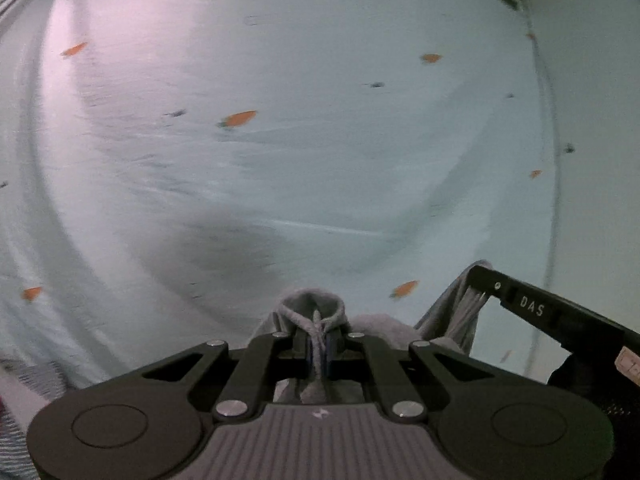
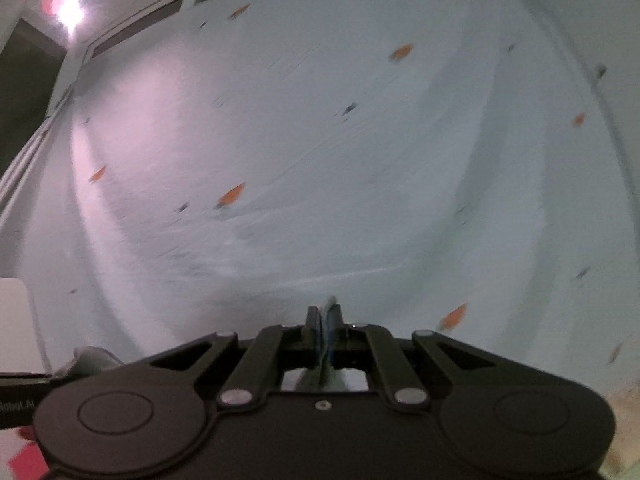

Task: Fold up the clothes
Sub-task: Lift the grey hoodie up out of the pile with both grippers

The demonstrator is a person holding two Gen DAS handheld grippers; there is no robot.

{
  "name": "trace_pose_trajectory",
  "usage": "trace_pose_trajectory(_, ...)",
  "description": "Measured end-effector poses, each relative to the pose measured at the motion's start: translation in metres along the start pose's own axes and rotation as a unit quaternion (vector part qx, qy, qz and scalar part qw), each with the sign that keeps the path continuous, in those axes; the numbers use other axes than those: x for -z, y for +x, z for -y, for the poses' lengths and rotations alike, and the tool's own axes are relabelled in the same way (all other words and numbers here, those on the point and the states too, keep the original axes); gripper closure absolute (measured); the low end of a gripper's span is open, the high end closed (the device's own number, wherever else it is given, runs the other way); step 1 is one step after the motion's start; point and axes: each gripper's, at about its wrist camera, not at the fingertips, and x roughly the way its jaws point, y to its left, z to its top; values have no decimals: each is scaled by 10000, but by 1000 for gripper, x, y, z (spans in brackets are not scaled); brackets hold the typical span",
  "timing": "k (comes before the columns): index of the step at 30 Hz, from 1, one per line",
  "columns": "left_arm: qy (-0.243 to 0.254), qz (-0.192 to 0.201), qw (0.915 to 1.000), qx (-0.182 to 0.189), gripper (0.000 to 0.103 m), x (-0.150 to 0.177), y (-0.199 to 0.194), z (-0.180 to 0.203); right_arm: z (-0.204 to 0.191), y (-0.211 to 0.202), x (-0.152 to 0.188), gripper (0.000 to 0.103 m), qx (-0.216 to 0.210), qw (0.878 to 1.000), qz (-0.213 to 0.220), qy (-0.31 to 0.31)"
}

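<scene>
My left gripper (image 1: 318,346) is shut on a bunched fold of a grey garment (image 1: 312,308), which humps up just past the fingertips and hangs down between the fingers. My right gripper shows at the right of the left wrist view (image 1: 486,286), with grey striped cloth of the same garment at its tip. In the right wrist view my right gripper (image 2: 325,320) has its jaws closed on a thin pale-grey edge of cloth. A bit of the grey garment (image 2: 94,356) shows at the lower left there. Both views are motion-blurred.
A pale blue bedsheet (image 1: 320,180) printed with small orange carrots covers the bed below both grippers (image 2: 320,160). A wall and dark window frames (image 2: 132,36) lie beyond its far edge, with a bright lamp (image 2: 70,10). Patterned cloth (image 1: 28,372) lies at lower left.
</scene>
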Motion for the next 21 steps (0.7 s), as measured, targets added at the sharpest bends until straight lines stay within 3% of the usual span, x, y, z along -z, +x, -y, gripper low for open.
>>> trace_pose_trajectory(6,13,212,9989,407,97,-9,13,47,56,-20,-30,99,567,9971,492,-98)
trace_pose_trajectory(10,20,429,9982,417,97,-18,14,60,81,-33,-46,99,741,9940,795,-119)
trace_pose_trajectory(13,7,563,9981,254,97,-26,14,61,85,-37,-55,100,738,9905,1142,-195)
trace_pose_trajectory(17,-279,466,9979,344,97,-31,20,48,77,-34,-68,100,542,9867,1458,-472)
trace_pose_trajectory(21,-178,410,9990,61,97,-26,37,41,80,-10,-56,100,381,9912,1209,-378)
